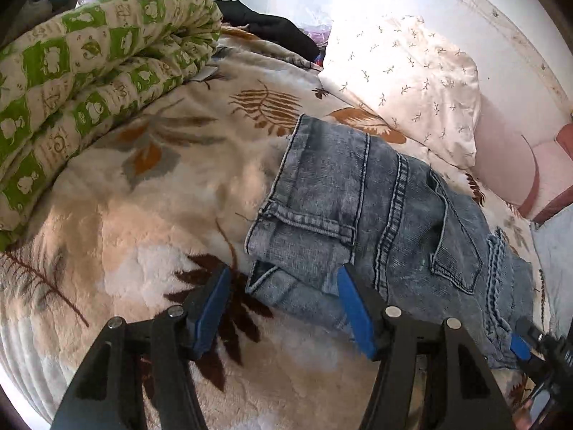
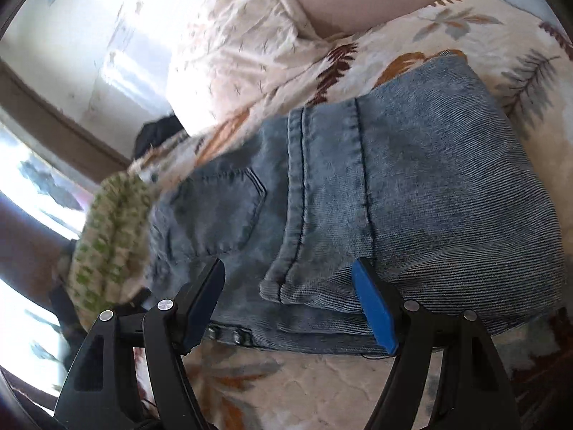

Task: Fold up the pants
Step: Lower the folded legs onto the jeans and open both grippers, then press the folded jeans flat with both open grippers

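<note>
lying folded on one fleece blanket (image 1: 150, 215) with leaf prints: one pair of jeans (image 1: 376, 215), pale washed denim, back pocket up, hems stacked toward the near left.

counted left to right in the left wrist view: one rolled quilt (image 1: 89, 82) in green and cream checks at far left, one black garment (image 1: 272, 28) behind it, the jeans at centre right, one cream pillow (image 1: 404, 82) with small sprigs beyond them, one pink cushion (image 1: 508, 165) at far right. left gripper (image 1: 283, 308) low over the blanket, jaws spread wide, nothing between them; left blue pad over bare fleece, right blue pad (image 1: 354, 311) over the near edge of the jeans, contact not clear. right gripper (image 1: 526, 344) seen only as a blue tip at the lower right, at the waistband end of the jeans.

in the right wrist view: window light at far left, the quilt (image 2: 111, 236) blurred beside it, the jeans (image 2: 358, 197) filling the middle, the pillow (image 2: 232, 53) above. right gripper (image 2: 288, 301) with jaws spread wide, empty, straddling the near denim edge. shown here only: two metal rivets (image 2: 225, 335) on the near edge of the jeans. shown in the left view only: the stacked hems and the far fold of the jeans.
</note>
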`<state>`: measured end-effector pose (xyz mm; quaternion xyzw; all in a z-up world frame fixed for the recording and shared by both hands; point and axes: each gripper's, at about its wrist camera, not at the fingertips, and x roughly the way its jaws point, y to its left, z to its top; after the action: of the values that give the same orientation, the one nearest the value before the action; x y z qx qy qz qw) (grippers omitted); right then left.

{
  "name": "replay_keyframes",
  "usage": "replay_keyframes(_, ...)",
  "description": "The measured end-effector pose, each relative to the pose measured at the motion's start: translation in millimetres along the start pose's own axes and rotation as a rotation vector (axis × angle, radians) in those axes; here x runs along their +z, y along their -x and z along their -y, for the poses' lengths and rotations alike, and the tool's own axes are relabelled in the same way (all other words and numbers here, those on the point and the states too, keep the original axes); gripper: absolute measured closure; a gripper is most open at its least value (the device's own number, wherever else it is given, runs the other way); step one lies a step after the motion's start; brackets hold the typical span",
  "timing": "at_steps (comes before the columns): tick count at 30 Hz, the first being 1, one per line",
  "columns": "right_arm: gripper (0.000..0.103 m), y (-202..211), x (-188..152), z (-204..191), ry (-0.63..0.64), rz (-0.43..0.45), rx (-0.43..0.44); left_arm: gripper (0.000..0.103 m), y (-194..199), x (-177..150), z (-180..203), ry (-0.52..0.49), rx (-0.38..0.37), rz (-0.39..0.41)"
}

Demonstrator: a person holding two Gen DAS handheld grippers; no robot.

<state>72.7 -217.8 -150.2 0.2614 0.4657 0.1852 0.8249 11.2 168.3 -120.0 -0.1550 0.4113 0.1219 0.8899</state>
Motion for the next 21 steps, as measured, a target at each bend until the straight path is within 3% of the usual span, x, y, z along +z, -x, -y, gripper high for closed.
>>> replay_keyframes(6,0.032,-2.0,-15.5,-8.7,0.107,-0.06,-0.098,0.037,2.0,4.4,-3.5,0.039,-0.001,-0.009)
replay_keyframes(10,0.032,-2.0,-25.6,-13.5,0.154,-0.095,-0.136,0.037,19.9,6.3,-1.7,0.023,-0.025,0.065)
replay_keyframes(14,0.033,7.7,-23.2,-14.3,0.133,-0.062,-0.114,0.032,27.7,8.6,5.0,-0.027,0.001,0.111)
replay_keyframes(17,0.033,20.1,-21.5,-21.7,0.146,-0.009,-0.071,0.032,19.7,8.1,-4.2,0.021,0.019,0.071)
replay_keyframes(21,0.033,26.0,-26.4,-50.1,0.263,0.051,-0.015,0.032,15.2,7.8,-14.8,0.08,0.03,0.052)
